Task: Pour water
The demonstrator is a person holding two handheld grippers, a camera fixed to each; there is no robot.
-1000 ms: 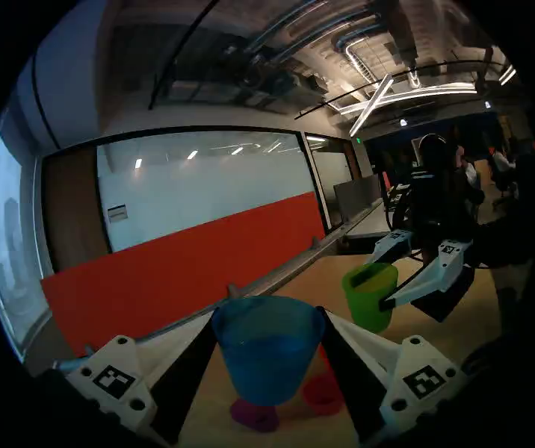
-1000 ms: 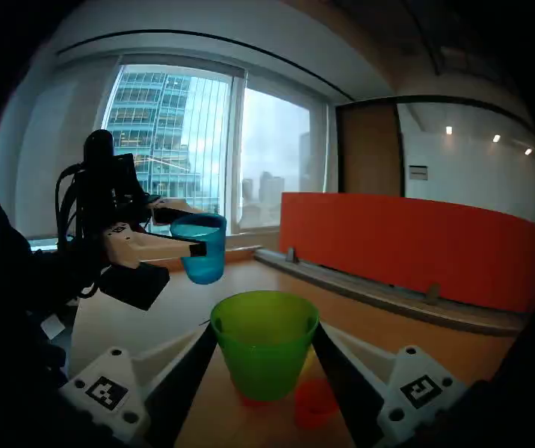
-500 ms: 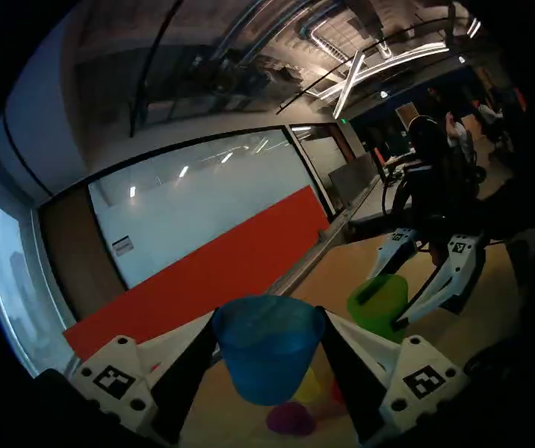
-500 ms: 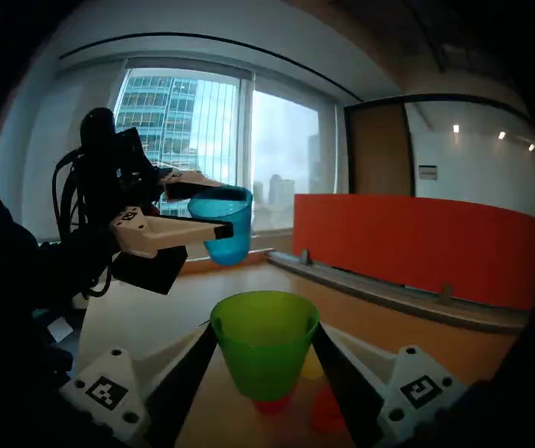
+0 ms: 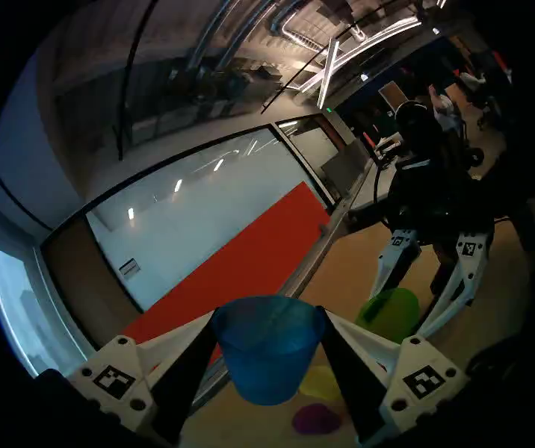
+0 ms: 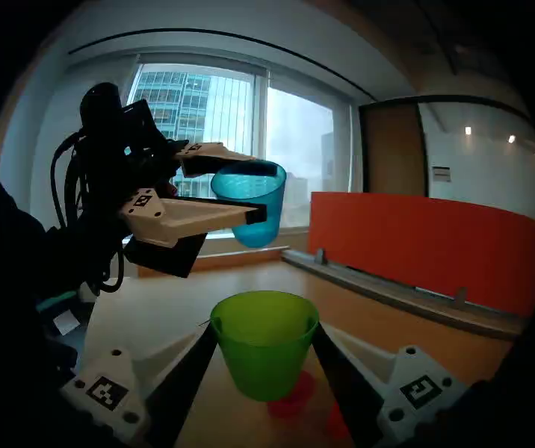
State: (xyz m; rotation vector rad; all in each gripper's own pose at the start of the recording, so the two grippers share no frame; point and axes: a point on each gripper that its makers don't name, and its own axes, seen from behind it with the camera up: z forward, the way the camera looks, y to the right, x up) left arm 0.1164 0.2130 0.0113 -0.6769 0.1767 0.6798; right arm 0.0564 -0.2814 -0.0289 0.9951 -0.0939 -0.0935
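- At the bottom centre of the left gripper view, the left gripper (image 5: 269,332) clamps a blue cup (image 5: 269,362) between its two white fingers, one pressing on each side. I cannot tell whether it holds water.
- At the bottom centre of the right gripper view, the right gripper (image 6: 265,336) grips a green cup (image 6: 265,358) the same way. The cup stands upright with its mouth open upward.
- Just below and right of the blue cup, a small yellow cup (image 5: 320,382) and a purple cup (image 5: 317,420) sit close together on the wooden table (image 5: 342,280).
- A small red cup (image 6: 291,403) shows on the table just beneath the green cup in the right gripper view.
- In the right gripper view the left gripper reaches in from the left edge. It carries the blue cup above and slightly left of the green cup, clear of its rim and well off the table.
- In the left gripper view the green cup sits at the lower right, held between the right gripper's fingers, lower than the blue cup's rim.
- Farther back, an orange partition (image 6: 432,239) runs along the table's far edge.
- Farthest off, at the upper left of the right gripper view, a large window (image 6: 208,112) looks out on tall buildings.
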